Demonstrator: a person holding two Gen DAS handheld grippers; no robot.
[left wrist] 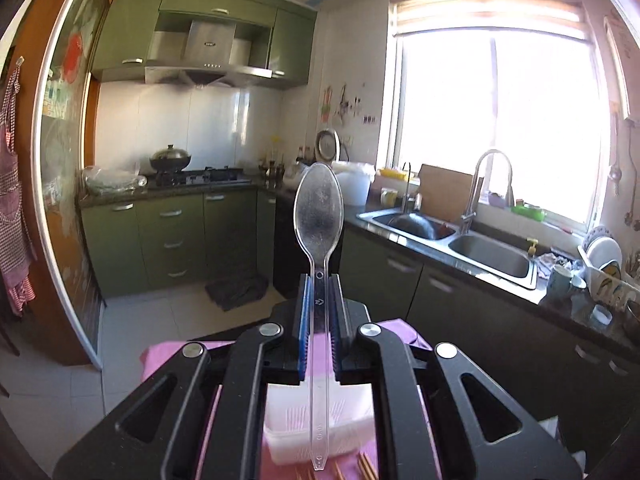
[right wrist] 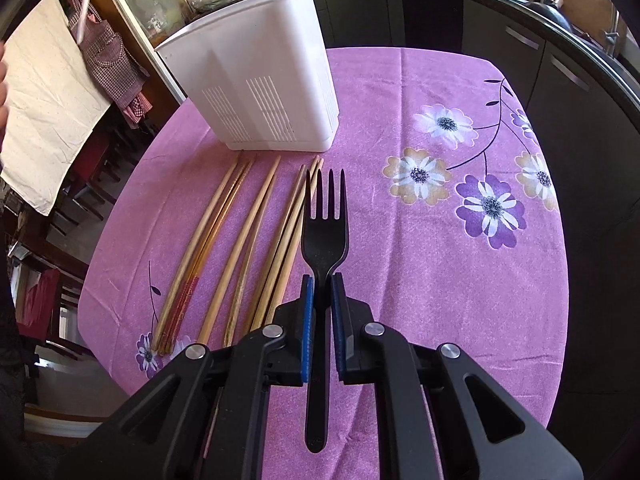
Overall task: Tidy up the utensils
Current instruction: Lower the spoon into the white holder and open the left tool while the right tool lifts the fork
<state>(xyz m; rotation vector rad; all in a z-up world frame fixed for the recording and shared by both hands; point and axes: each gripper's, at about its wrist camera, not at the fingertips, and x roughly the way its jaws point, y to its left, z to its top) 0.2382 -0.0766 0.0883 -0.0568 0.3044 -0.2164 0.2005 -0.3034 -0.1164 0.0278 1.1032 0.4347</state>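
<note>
Spoon [left wrist: 319, 216] handle tip cut off.

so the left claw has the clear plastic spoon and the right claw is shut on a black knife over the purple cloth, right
Not quite: the right claw is shut on a black fork, not a knife; its tines show plainly in the right wrist view, over the purple cloth. The left claw does hold the clear plastic spoon.
</note>
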